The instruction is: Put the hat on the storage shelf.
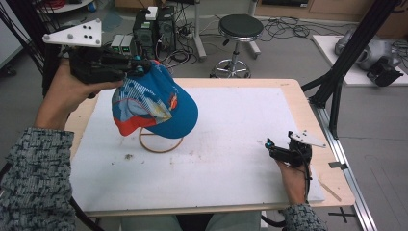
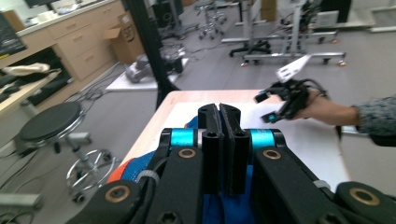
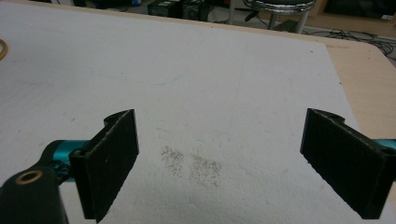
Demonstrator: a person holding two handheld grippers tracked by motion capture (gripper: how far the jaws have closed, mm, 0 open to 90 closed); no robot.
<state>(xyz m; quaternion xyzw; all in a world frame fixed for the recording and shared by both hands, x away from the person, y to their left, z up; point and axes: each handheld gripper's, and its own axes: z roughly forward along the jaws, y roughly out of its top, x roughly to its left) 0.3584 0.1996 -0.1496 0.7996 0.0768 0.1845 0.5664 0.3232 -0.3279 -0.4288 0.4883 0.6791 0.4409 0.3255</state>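
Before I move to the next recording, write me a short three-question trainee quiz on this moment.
1. True or false: the left gripper is shut on the blue cap.
2. The right gripper is: A) open above the white mat; B) shut on a ring; C) holding the cap.
3. Fill in: beneath the cap, a wooden ____ lies on the mat.

Key: 1 true; 2 A; 3 ring.

no legible text, cap [image 1: 156, 103] print unreadable, cardboard box [image 2: 122, 37] marking too blurred to read
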